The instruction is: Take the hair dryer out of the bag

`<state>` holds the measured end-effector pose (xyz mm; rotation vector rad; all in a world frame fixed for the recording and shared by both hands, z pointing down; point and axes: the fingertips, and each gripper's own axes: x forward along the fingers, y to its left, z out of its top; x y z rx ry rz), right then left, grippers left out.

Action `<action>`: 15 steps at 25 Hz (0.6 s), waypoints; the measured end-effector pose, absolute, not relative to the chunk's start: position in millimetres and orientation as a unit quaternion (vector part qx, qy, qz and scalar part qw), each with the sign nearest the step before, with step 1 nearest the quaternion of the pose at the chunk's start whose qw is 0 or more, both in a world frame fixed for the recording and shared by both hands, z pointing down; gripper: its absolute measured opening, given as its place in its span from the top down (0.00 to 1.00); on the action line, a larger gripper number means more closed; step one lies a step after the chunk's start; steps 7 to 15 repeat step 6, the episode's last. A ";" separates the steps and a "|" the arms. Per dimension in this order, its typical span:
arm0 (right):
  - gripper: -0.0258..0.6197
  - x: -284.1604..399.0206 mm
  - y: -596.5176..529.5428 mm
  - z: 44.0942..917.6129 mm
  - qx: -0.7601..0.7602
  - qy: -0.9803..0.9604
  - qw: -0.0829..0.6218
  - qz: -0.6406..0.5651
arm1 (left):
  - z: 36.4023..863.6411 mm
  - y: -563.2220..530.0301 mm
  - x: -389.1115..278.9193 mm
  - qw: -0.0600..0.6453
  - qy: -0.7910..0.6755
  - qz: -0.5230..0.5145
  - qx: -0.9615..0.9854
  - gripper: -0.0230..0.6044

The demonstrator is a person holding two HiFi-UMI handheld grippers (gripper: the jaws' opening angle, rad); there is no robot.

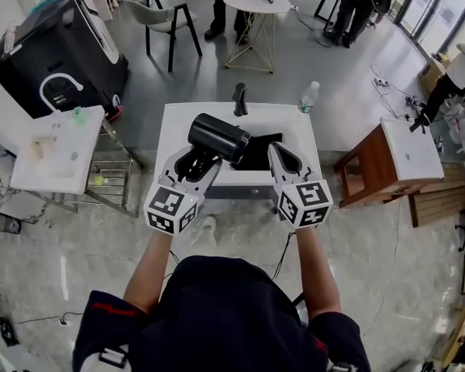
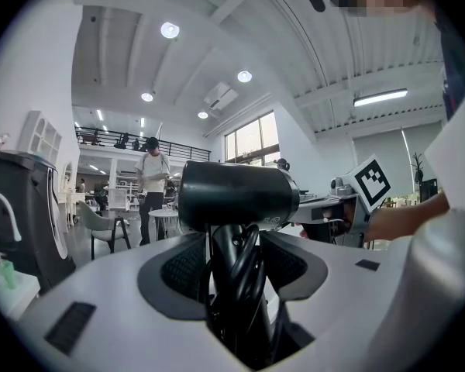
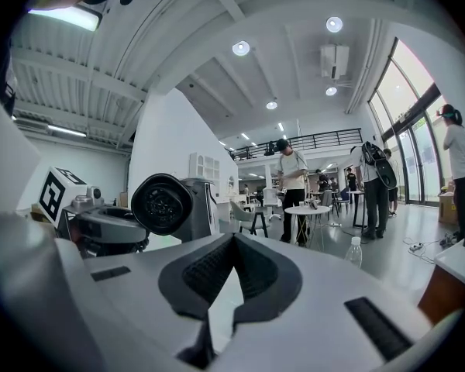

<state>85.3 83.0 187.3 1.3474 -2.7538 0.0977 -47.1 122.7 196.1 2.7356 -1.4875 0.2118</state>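
The black hair dryer is up in the air above the white washbasin counter. My left gripper is shut on its handle, which has the black cord wound round it. In the left gripper view the barrel lies crosswise above the jaws, with handle and cord pinched between the pads. The black bag lies flat on the counter under and right of the dryer. My right gripper is shut and holds nothing, just right of the dryer. The right gripper view shows the dryer's round end at left.
A black faucet and a plastic bottle stand at the counter's far edge. A second white basin is to the left, a wooden stand to the right. People stand near a round table further off.
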 end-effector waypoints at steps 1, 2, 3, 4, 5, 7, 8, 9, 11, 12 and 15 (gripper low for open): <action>0.91 84.8 83.3 187.9 0.437 -0.898 0.036 0.034 | 195.9 123.2 -47.1 0.010 -0.477 0.068 0.876 0.61; 0.91 84.4 83.6 188.4 0.436 -0.899 0.035 0.035 | 195.8 123.6 -46.7 0.010 -0.477 0.068 0.876 0.61; 0.91 84.2 83.9 188.8 0.435 -0.899 0.034 0.037 | 195.9 123.9 -46.4 0.009 -0.476 0.068 0.877 0.61; 0.91 83.8 84.0 189.2 0.434 -0.899 0.033 0.037 | 195.9 124.1 -46.1 0.009 -0.477 0.068 0.876 0.61; 0.91 83.5 84.2 189.5 0.434 -0.900 0.033 0.038 | 196.1 124.2 -45.9 0.009 -0.477 0.069 0.876 0.61; 0.91 83.1 84.3 189.8 0.433 -0.900 0.032 0.038 | 196.2 124.4 -45.7 0.009 -0.477 0.069 0.876 0.61; 0.91 83.1 84.3 189.8 0.433 -0.900 0.032 0.038 | 196.2 124.4 -45.7 0.009 -0.477 0.069 0.876 0.61; 0.91 83.1 84.3 189.8 0.433 -0.900 0.032 0.038 | 196.2 124.4 -45.7 0.009 -0.477 0.069 0.876 0.61; 0.91 83.1 84.3 189.8 0.433 -0.900 0.032 0.038 | 196.2 124.4 -45.7 0.009 -0.477 0.069 0.876 0.61; 0.91 83.1 84.3 189.8 0.433 -0.900 0.032 0.038 | 196.2 124.4 -45.7 0.009 -0.477 0.069 0.876 0.61; 0.91 83.1 84.3 189.8 0.433 -0.900 0.032 0.038 | 196.2 124.4 -45.7 0.009 -0.477 0.069 0.876 0.61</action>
